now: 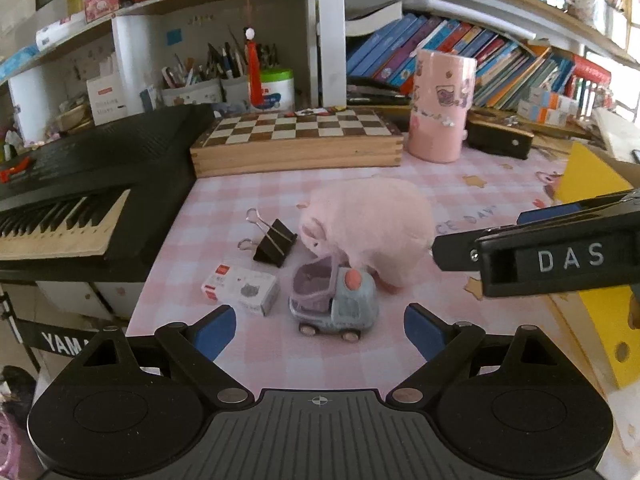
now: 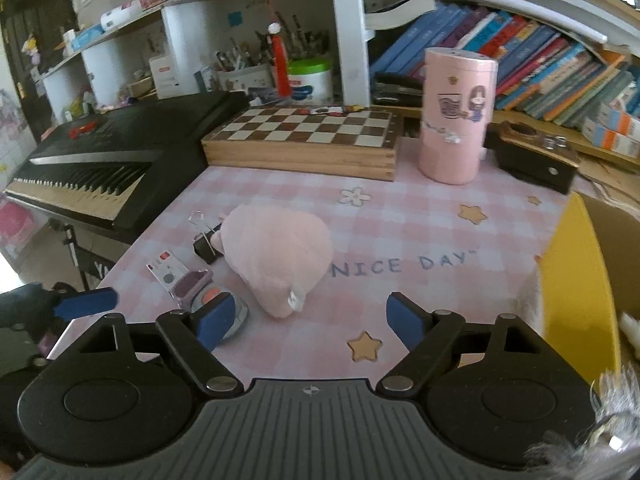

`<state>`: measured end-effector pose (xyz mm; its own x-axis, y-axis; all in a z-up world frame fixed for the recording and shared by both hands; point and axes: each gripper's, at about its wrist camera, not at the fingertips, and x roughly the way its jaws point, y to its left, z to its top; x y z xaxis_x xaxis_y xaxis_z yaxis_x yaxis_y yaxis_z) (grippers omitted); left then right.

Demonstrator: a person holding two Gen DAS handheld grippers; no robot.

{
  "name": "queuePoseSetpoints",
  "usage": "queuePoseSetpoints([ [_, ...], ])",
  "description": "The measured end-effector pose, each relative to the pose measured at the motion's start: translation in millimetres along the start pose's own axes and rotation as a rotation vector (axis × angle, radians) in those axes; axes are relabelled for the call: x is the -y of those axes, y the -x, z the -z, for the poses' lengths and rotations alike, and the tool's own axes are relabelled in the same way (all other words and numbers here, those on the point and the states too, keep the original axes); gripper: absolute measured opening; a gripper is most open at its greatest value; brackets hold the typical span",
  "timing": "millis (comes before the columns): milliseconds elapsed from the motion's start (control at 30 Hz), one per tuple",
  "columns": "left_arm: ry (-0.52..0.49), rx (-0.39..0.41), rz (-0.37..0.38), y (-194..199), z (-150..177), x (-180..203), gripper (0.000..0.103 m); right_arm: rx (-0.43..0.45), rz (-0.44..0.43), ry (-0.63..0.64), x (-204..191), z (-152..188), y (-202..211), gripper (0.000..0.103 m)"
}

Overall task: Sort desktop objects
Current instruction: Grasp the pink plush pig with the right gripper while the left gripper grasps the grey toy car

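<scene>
Toy truck (image 1: 334,304), "NICE DAY" mat (image 2: 400,216), "YAMAHA"-marked keyboard (image 1: 88,184)

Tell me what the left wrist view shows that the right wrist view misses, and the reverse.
Only the left wrist view shows the toy truck whole, wheels included, and the binder clip unobstructed. Only the right wrist view shows the full "NICE DAY" lettering and the flower print. Both show the pink plush toy, small box, chessboard, pink canister and keyboard. Both grippers, left and right, are open.
</scene>
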<state>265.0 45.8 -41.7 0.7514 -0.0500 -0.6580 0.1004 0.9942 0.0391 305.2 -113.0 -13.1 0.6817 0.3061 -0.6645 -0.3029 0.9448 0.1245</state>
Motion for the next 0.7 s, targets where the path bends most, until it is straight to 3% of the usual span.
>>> queuePoseSetpoints([
  [367, 0.001, -0.055, 0.037, -45, -8, 6, 0.088, -0.032, -0.038, 0.096, -5, -20, -44, 0.090],
  [467, -0.001, -0.073, 0.044, -50, -7, 6, 0.083, -0.046, -0.036, 0.135, -6, -22, -55, 0.090],
  [633, -0.012, -0.065, 0.049, -52, -2, 6, 0.064, -0.063, -0.047, 0.194, -9, -25, -72, 0.090],
  [700, -0.011, -0.060, 0.056, -50, -1, 4, 0.064, -0.063, -0.056, 0.211, -10, -26, -77, 0.090],
])
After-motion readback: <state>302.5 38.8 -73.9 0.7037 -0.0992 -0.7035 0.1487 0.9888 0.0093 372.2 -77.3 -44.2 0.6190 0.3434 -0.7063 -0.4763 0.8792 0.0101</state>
